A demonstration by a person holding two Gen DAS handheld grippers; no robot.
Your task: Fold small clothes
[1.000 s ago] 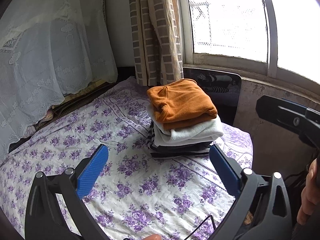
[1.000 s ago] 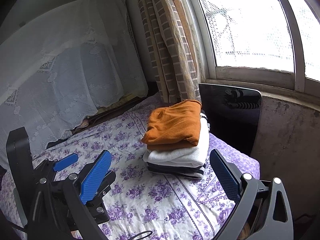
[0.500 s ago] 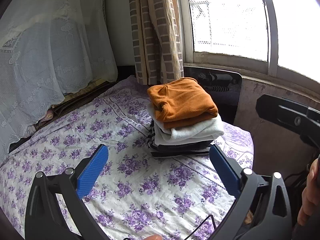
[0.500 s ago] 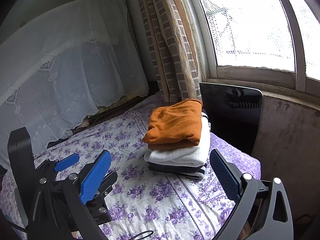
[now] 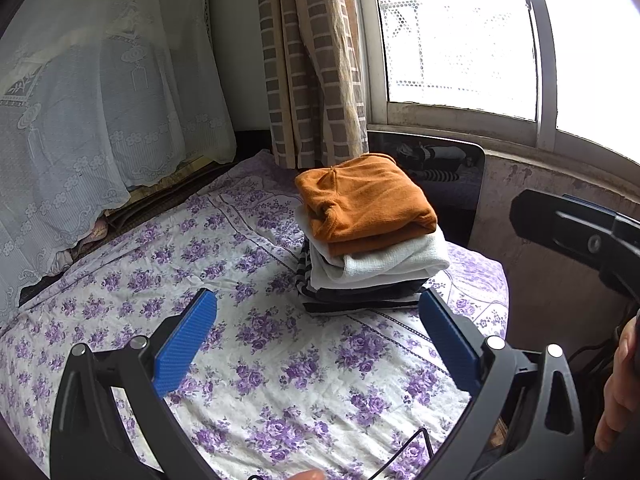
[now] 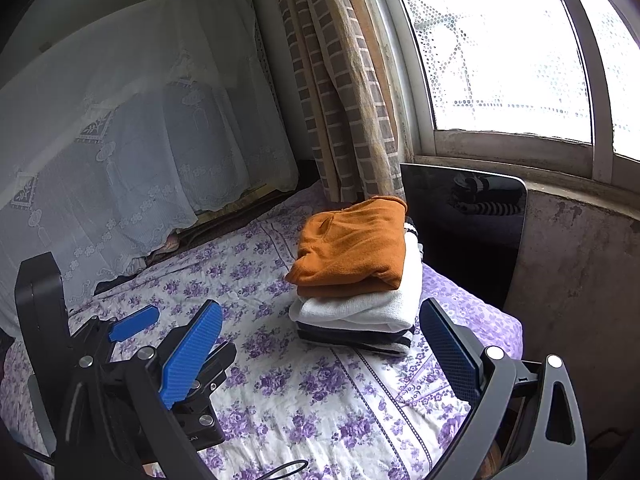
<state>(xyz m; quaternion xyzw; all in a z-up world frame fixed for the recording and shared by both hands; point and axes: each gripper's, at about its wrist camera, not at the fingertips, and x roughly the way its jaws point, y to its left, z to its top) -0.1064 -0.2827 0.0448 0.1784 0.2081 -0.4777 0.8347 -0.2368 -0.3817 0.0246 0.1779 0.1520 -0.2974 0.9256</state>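
A stack of folded clothes sits at the far right of the floral bedsheet (image 5: pixel 248 360). An orange top (image 5: pixel 364 200) (image 6: pixel 352 248) lies uppermost, over a white knit (image 5: pixel 384 264) (image 6: pixel 360 308) and a dark striped garment (image 5: pixel 360 298) (image 6: pixel 352 338). My left gripper (image 5: pixel 318 344) hovers open over bare sheet, just short of the stack, nothing between its blue pads. My right gripper (image 6: pixel 320 352) is also open and empty, near the stack's front. The left gripper's body (image 6: pixel 132 352) shows at lower left in the right wrist view.
A dark glossy panel (image 6: pixel 472 232) leans against the wall behind the stack, under the window (image 6: pixel 500 60). A checked curtain (image 5: pixel 312 60) hangs at the bed's far end. Lace cloth (image 5: pixel 100 100) covers things along the left. A hand (image 5: pixel 618 384) shows at the right edge.
Both grippers have drifted very slightly; the stack sits a touch higher in both views. The clothes have not moved.
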